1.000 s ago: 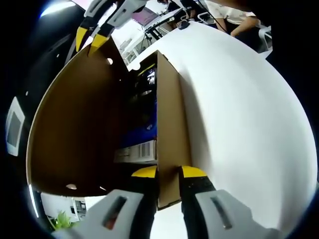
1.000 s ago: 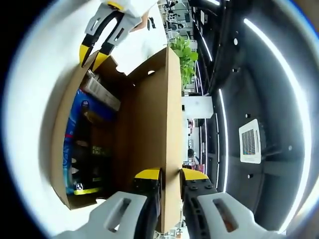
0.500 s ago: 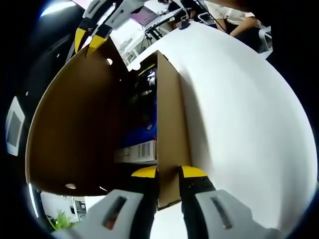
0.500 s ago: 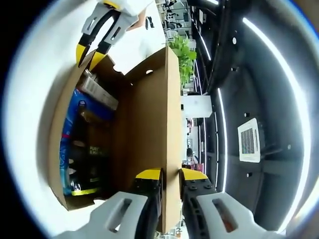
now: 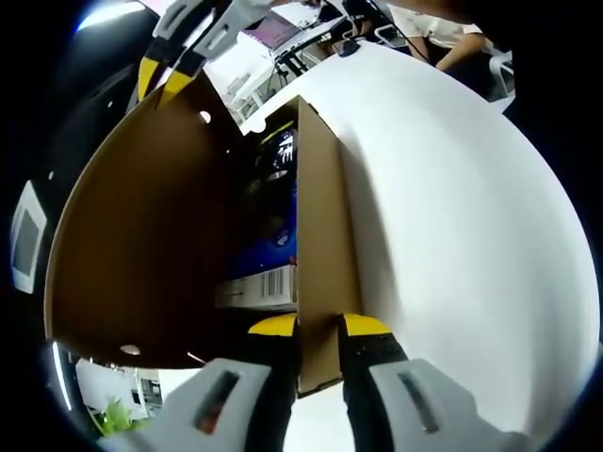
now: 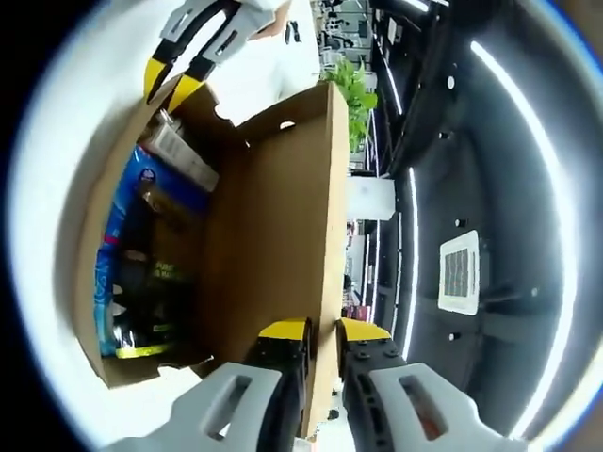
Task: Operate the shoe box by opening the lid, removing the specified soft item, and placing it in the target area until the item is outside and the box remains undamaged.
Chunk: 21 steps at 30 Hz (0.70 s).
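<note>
The brown cardboard shoe box (image 5: pixel 325 235) lies on a white table (image 5: pixel 452 245) with its lid (image 5: pixel 151 235) swung wide. My left gripper (image 5: pixel 318 330) is shut on the near end of the box's side wall. My right gripper (image 6: pixel 322 331) is shut on the lid's (image 6: pixel 273 235) free edge, and in the left gripper view it is at the lid's far corner (image 5: pixel 162 77). Inside lies a blue and black packaged item (image 6: pixel 132 273) with a barcode label (image 5: pixel 256 287). In the right gripper view the left gripper (image 6: pixel 174 83) grips the box's far wall.
A person (image 5: pixel 433 28) sits at the table's far side, beside office furniture. A green plant (image 6: pixel 353 94) and ceiling light strips (image 6: pixel 528 188) lie beyond the lid. White table surface spreads to the right of the box.
The lid has swung a little wider, carried by my right gripper. My left gripper and the box wall have stayed in place.
</note>
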### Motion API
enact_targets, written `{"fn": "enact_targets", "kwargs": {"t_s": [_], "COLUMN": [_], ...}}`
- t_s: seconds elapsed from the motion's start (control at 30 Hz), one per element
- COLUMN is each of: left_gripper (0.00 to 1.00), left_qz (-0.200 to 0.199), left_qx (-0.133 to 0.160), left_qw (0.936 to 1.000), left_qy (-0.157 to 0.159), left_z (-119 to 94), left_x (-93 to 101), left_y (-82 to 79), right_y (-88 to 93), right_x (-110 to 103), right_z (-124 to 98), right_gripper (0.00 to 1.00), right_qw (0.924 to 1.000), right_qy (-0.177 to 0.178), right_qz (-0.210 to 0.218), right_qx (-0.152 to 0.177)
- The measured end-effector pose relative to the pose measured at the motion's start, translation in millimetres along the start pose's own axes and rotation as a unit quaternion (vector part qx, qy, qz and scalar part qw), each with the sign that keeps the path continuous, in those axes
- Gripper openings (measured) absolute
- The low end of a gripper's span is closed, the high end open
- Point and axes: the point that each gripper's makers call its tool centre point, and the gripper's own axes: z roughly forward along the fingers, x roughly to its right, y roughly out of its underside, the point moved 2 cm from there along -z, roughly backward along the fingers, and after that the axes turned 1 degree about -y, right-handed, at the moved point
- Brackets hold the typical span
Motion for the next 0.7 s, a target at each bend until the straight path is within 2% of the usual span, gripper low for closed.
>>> {"fn": "enact_targets", "kwargs": {"t_s": [0.17, 0.47, 0.7], "left_gripper": [0.16, 0.16, 0.16], "left_qz": [0.001, -0.002, -0.002], "left_qx": [0.000, 0.001, 0.002], "left_qw": [1.0000, 1.0000, 1.0000], "left_qy": [-0.001, 0.002, 0.001], "left_z": [-0.1, 0.1, -0.3], "left_x": [0.1, -0.4, 0.3], "left_y": [0.0, 0.4, 0.8], "right_y": [0.4, 0.3, 1.1], "right_x": [2.2, 3.1, 5.3], "right_z": [4.1, 4.5, 7.6], "right_gripper": [0.08, 0.07, 0.07], "right_qw": [0.9998, 0.9997, 0.9997], "right_qy": [0.014, 0.020, 0.018], "right_qz": [-0.008, -0.012, 0.002], "right_qx": [-0.007, -0.012, -0.013]}}
